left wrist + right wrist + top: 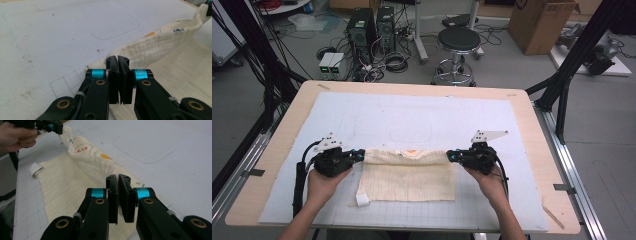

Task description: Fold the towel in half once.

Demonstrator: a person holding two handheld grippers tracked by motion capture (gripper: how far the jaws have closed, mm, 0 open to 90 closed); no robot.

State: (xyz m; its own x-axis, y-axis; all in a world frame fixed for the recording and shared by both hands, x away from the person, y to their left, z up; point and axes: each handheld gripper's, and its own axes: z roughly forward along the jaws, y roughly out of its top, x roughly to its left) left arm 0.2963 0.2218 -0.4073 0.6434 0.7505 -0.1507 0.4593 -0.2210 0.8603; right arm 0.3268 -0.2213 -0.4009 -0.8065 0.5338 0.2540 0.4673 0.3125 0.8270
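I have a cream muslin cloth (407, 177) lying on the white grid mat (422, 120), toward the 6 o'clock side of the table in the high view, with its long axis running from 9 o'clock to 3 o'clock. Its far edge, at 12 o'clock, is lifted off the mat and curled over so that a printed underside with an orange spot shows along the fold; the near part lies flat. A small white tag (362, 200) sticks out at the cloth's 7 o'clock corner. My left gripper (358, 154) sits at the cloth's 10 o'clock corner and points toward 3 o'clock, its jaws pressed together on the raised edge; in the left gripper view the cloth (160, 45) rises from between the jaws and runs off toward 2 o'clock as a standing ridge. My right gripper (451, 156) sits at the 2 o'clock corner and points toward 9 o'clock, jaws likewise clamped on the edge; in the right gripper view the folded cloth (85, 160) stretches from the jaws toward 11 o'clock, where the other hand (15, 136) and its gripper hold the far corner. The lifted edge sags slightly between the two grippers.
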